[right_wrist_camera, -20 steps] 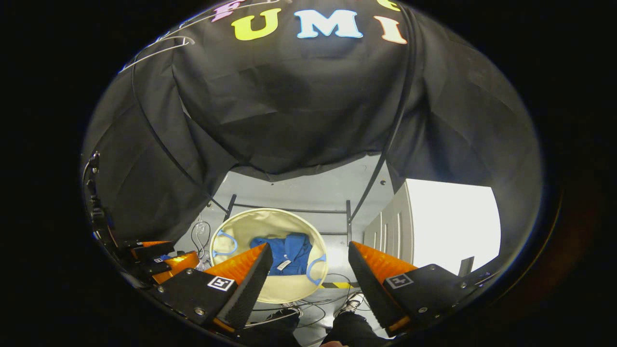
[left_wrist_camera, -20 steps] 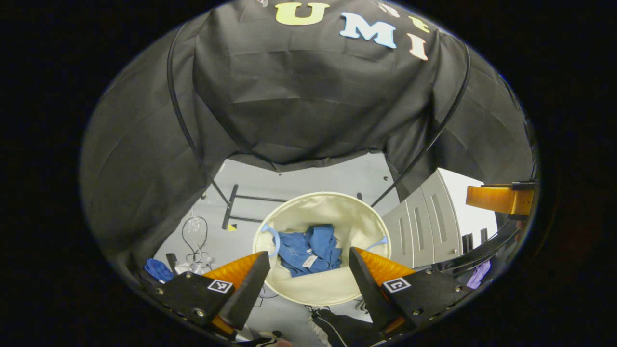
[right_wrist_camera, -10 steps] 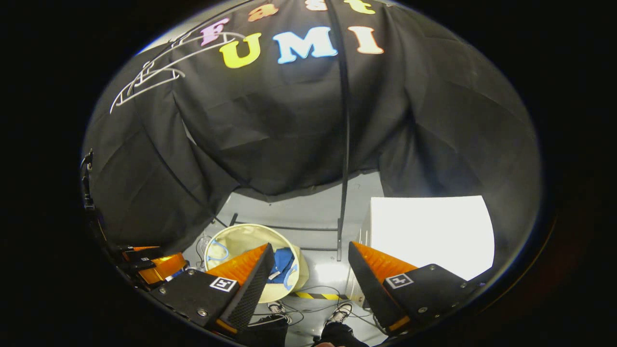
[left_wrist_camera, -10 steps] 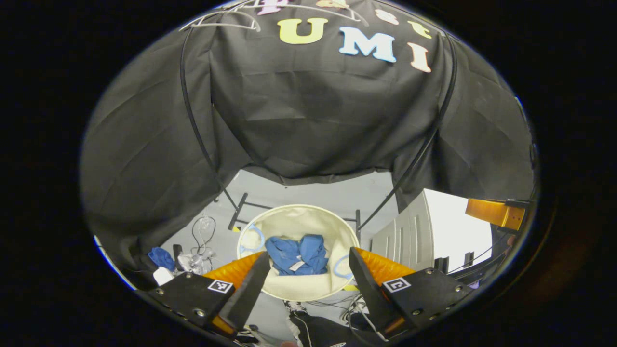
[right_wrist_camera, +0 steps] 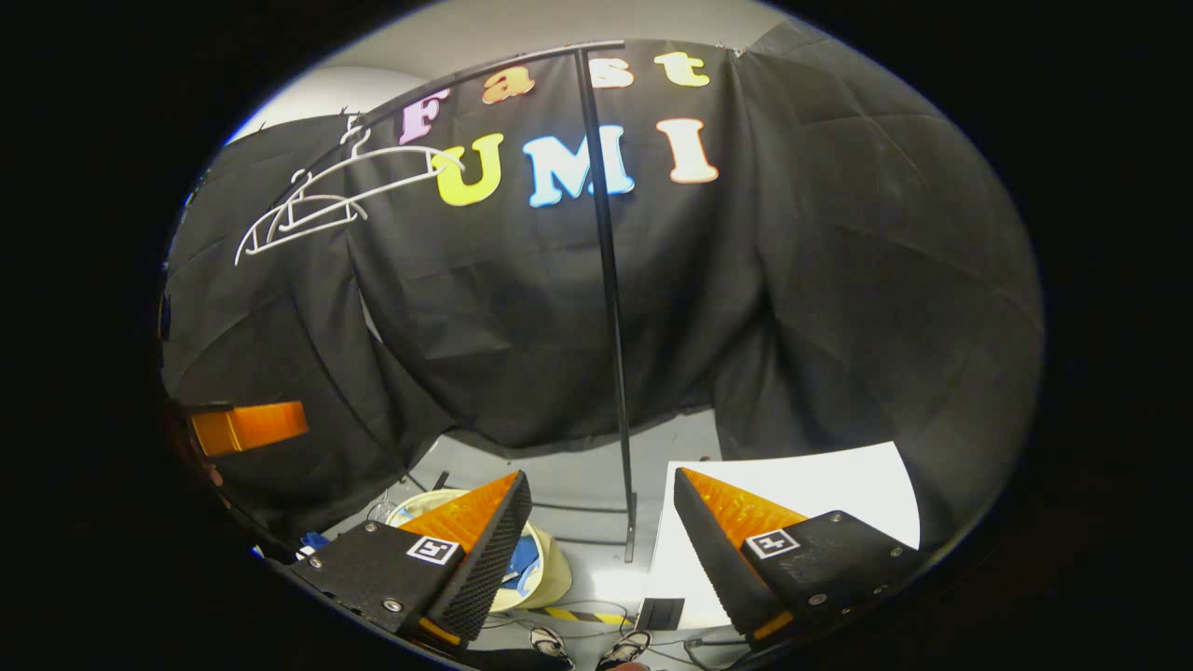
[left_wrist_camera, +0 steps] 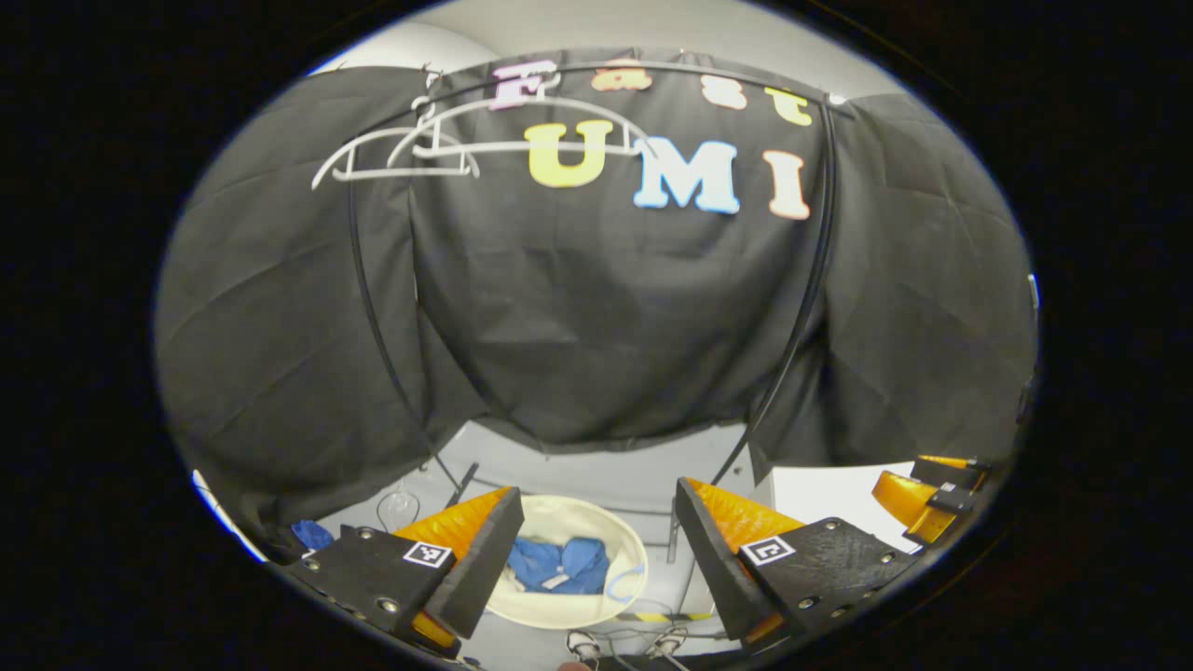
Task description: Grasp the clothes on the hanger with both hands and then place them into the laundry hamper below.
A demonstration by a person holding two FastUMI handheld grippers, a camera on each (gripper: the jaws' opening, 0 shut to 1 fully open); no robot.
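A blue garment (left_wrist_camera: 564, 564) lies crumpled inside the round cream laundry hamper (left_wrist_camera: 578, 513) on the floor, far below. My left gripper (left_wrist_camera: 596, 508) is open and empty, high above the hamper. Two bare white hangers (left_wrist_camera: 438, 154) hang on the black rack rail at the upper left. In the right gripper view the hamper (right_wrist_camera: 552, 580) and the blue garment (right_wrist_camera: 522, 557) peek out behind my right gripper (right_wrist_camera: 600, 499), which is open and holds nothing. The hangers (right_wrist_camera: 326, 196) also hang bare there. The left gripper (right_wrist_camera: 247, 426) shows at that view's left edge, the right gripper (left_wrist_camera: 918, 494) at the other view's right edge.
A black rack upright (right_wrist_camera: 610, 326) stands straight ahead of the right gripper. A white cabinet (right_wrist_camera: 802, 494) sits to the right of the hamper. Another blue cloth (left_wrist_camera: 310, 534) and cables lie on the grey floor at left. A person's shoes (right_wrist_camera: 634, 643) show at the bottom.
Both grippers have risen and tilted upward, still open. The hamper with the blue garment has slid down and shrunk in both views, and the bare hangers have come into sight.
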